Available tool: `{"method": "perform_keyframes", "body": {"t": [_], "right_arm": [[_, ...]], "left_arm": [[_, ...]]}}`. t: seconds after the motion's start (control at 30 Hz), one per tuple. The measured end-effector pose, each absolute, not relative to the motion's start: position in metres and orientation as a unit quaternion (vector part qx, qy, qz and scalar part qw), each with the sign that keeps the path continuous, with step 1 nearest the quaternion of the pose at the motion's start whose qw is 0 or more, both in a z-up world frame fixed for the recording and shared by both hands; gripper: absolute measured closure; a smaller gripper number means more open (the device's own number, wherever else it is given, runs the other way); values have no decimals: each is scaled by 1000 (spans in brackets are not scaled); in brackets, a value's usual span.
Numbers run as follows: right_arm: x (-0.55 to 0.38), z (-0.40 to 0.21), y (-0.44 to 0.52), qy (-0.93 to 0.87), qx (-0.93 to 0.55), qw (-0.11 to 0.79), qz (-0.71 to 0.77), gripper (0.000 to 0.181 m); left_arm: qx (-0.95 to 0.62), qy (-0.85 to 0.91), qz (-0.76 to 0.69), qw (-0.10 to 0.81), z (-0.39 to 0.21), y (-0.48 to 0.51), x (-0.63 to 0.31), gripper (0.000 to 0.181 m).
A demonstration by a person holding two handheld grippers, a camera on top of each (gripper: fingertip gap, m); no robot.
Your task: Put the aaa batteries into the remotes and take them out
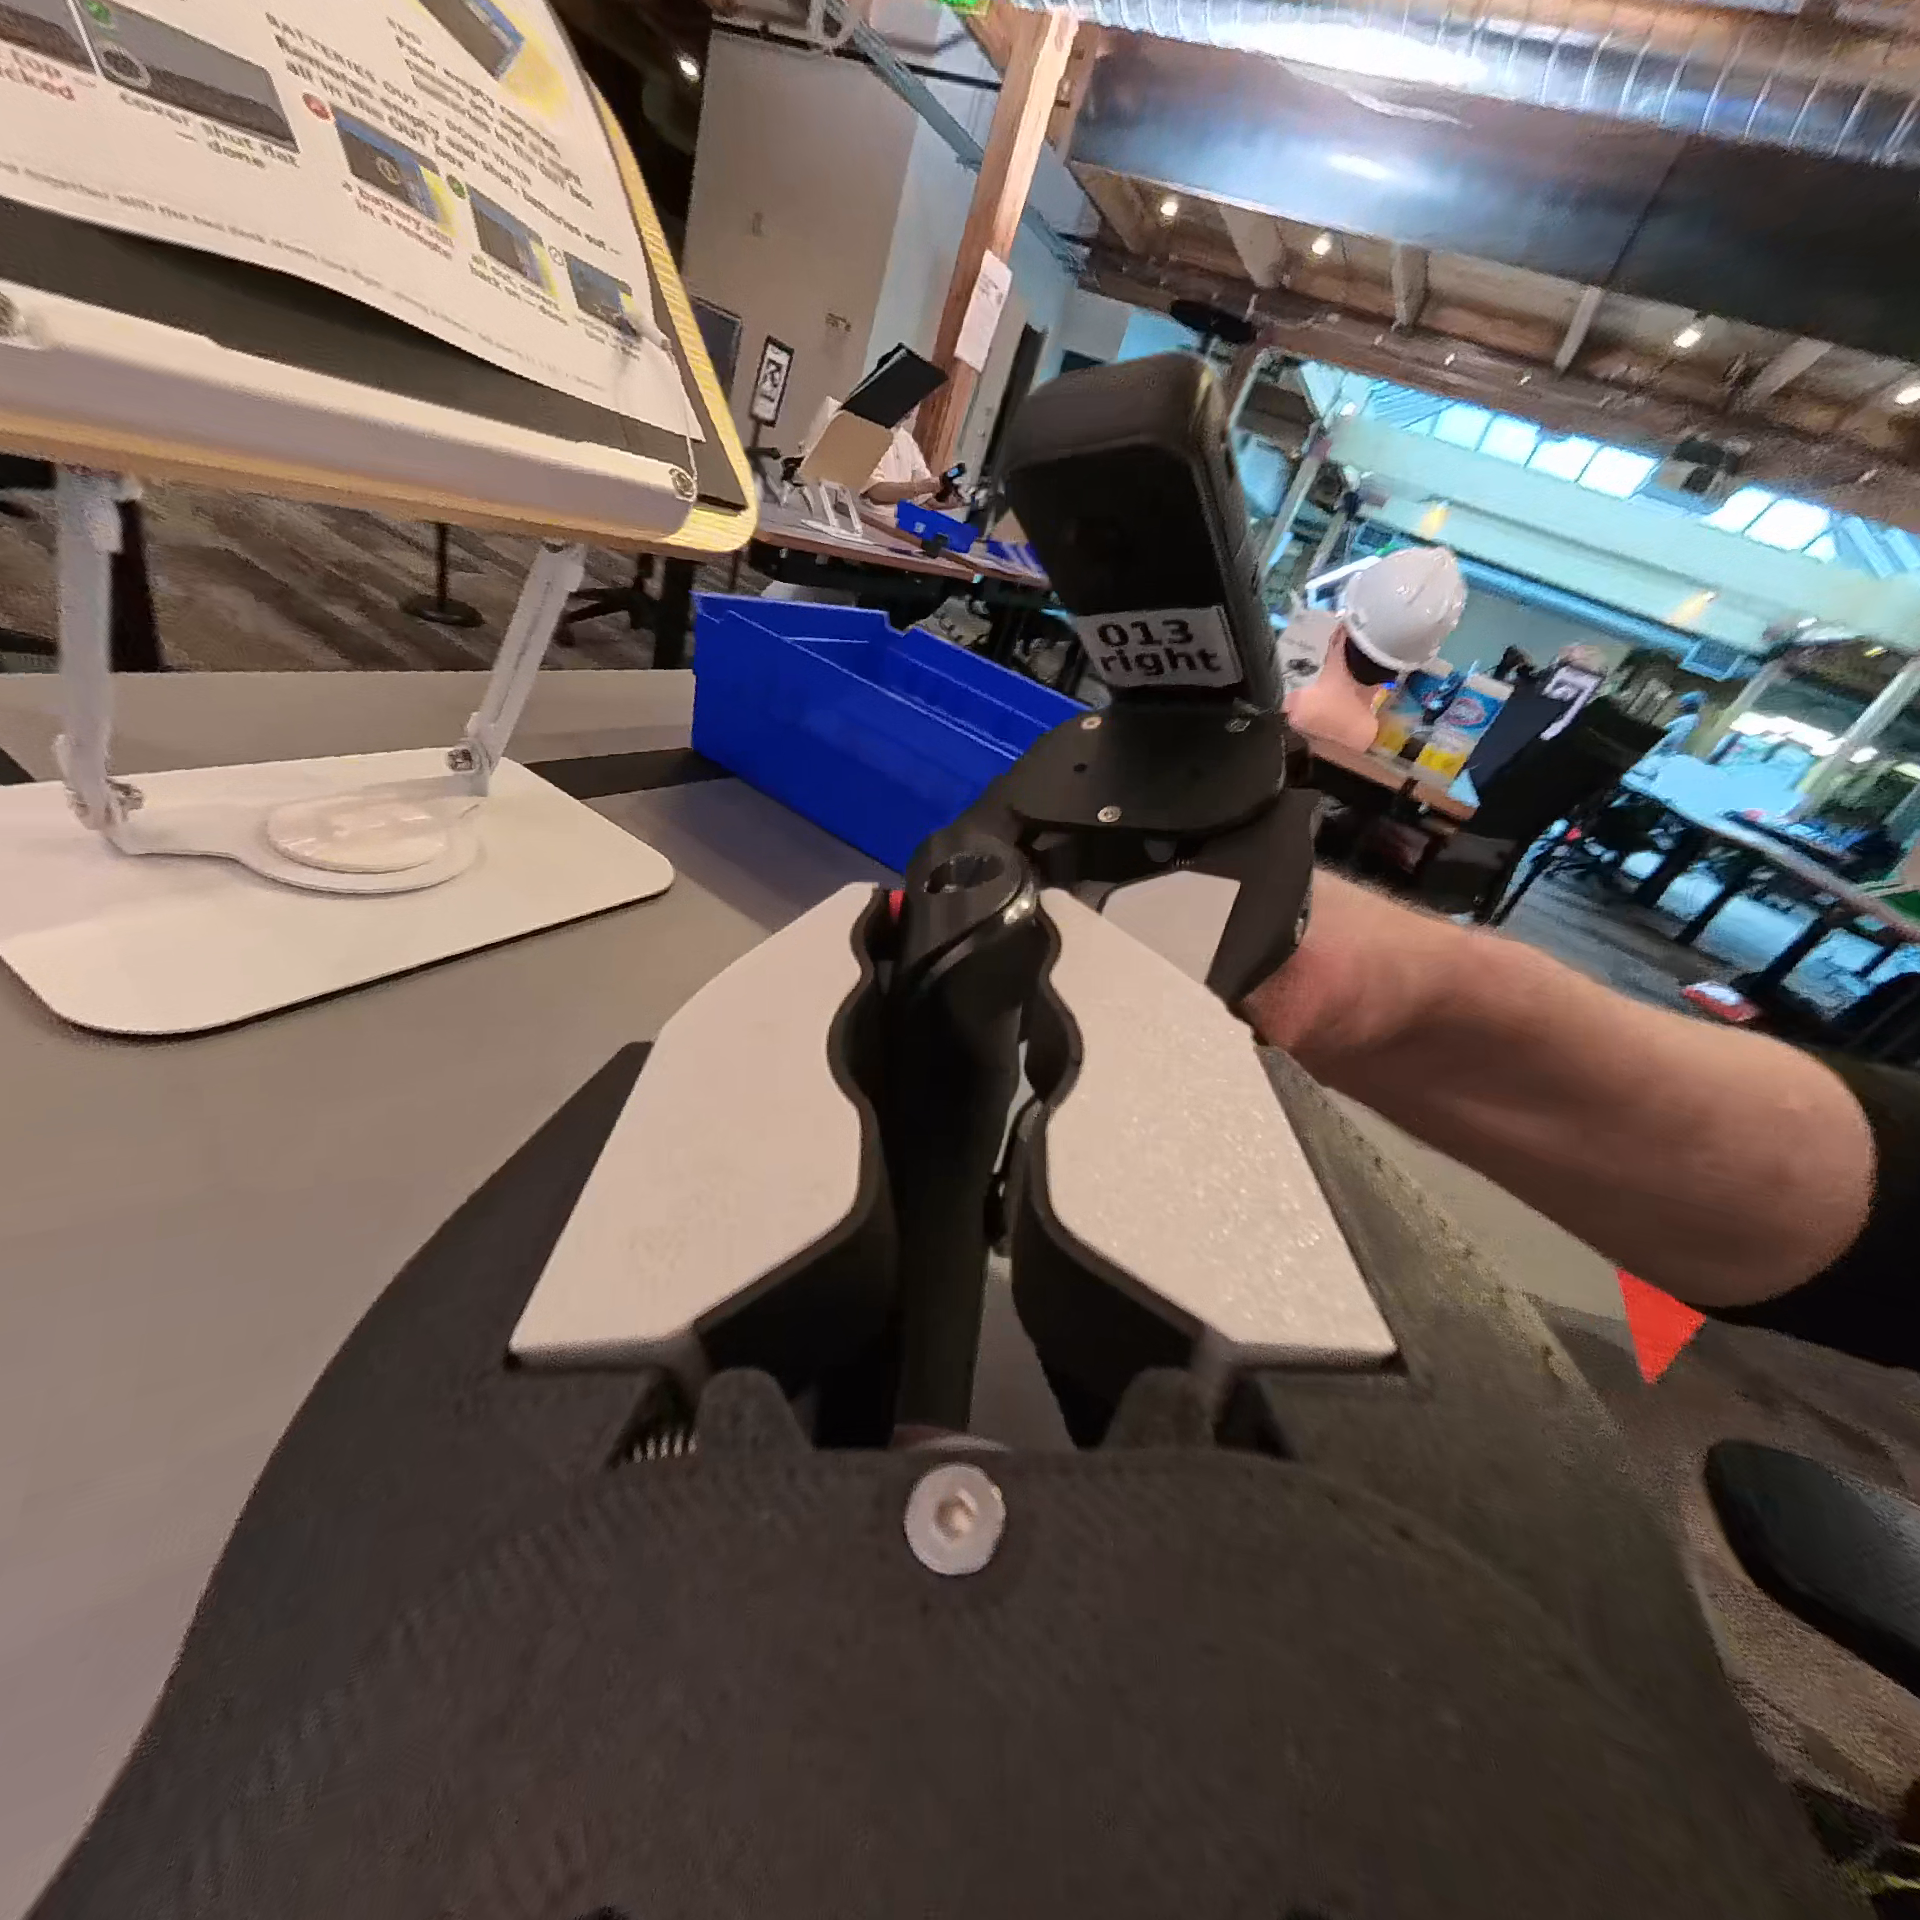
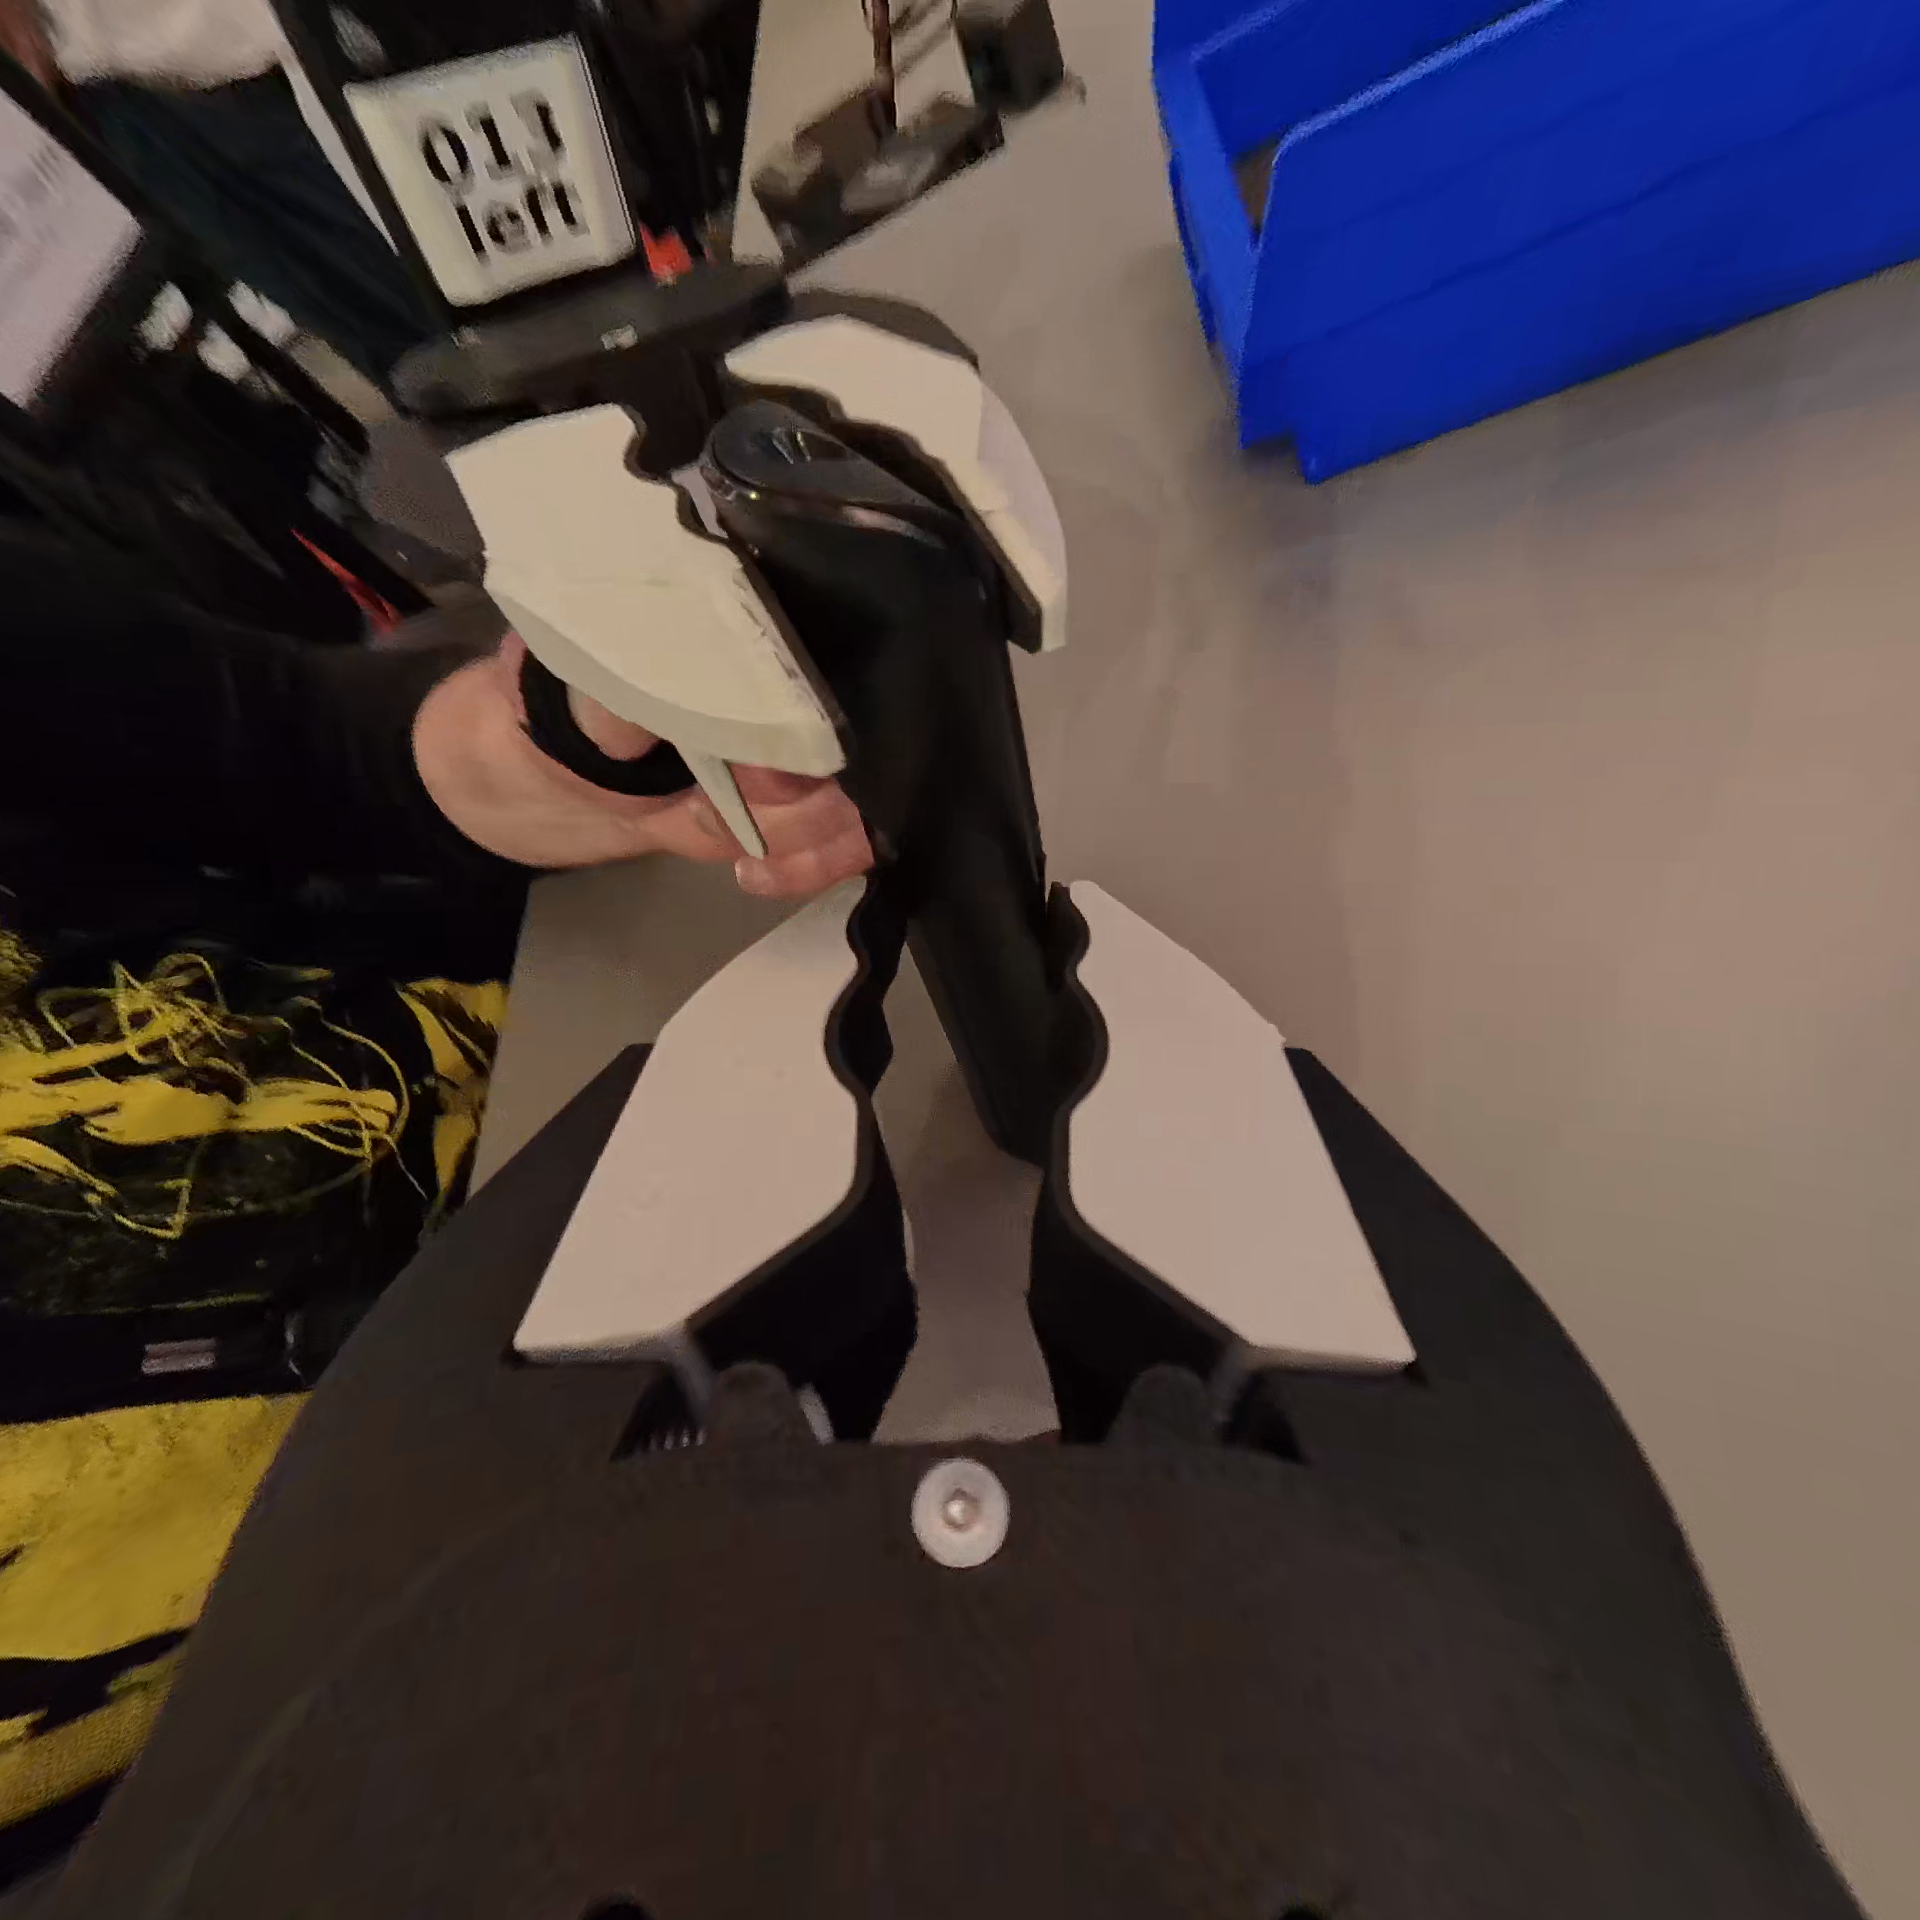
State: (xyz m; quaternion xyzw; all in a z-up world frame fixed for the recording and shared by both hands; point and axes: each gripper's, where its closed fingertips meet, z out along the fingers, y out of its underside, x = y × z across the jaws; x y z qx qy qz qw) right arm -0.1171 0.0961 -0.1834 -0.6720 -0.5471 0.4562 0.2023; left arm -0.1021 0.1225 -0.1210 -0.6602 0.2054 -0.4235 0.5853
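Note:
A black remote (image 1: 951,1143) lies lengthways between my left gripper's (image 1: 956,925) white fingers, which are shut on it. In the right wrist view the same remote (image 2: 966,831) slants up from my right gripper (image 2: 971,914) to the left gripper (image 2: 831,499), which clamps its far end. My right gripper's fingers close around the near end: the remote rests against the right finger (image 2: 1164,1143) and the left fingertip meets its edge, with a sliver of table showing lower down. The right gripper (image 1: 1143,790) also shows in the left wrist view, facing me. No batteries are in view.
A blue bin (image 1: 862,717) stands on the grey table (image 1: 260,1195) behind the grippers; it also shows in the right wrist view (image 2: 1558,260). A white stand with an instruction sheet (image 1: 312,852) is at the left. A person's forearm (image 1: 1558,1112) reaches in from the right. The left gripper's tips are roughly 6 cm from the right gripper's.

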Motion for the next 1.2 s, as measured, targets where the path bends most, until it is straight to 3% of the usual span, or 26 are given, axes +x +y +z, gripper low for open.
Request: {"method": "perform_keyframes", "body": {"t": [0.1,0.4,1.0,1.2], "right_arm": [[-116,-189,96,-576,-678,205,409,153],[-120,-171,103,-482,-663,242,520,157],[-121,-181,101,-606,-682,178,368,154],[-114,-167,110,-581,-679,277,354,156]], "left_arm": [[-661,202,-419,589,-122,124,-104,158],[-660,211,-407,596,-125,125,-105,158],[-671,208,-379,602,-129,128,-114,158],[-654,125,-434,608,-117,141,-134,158]]}}
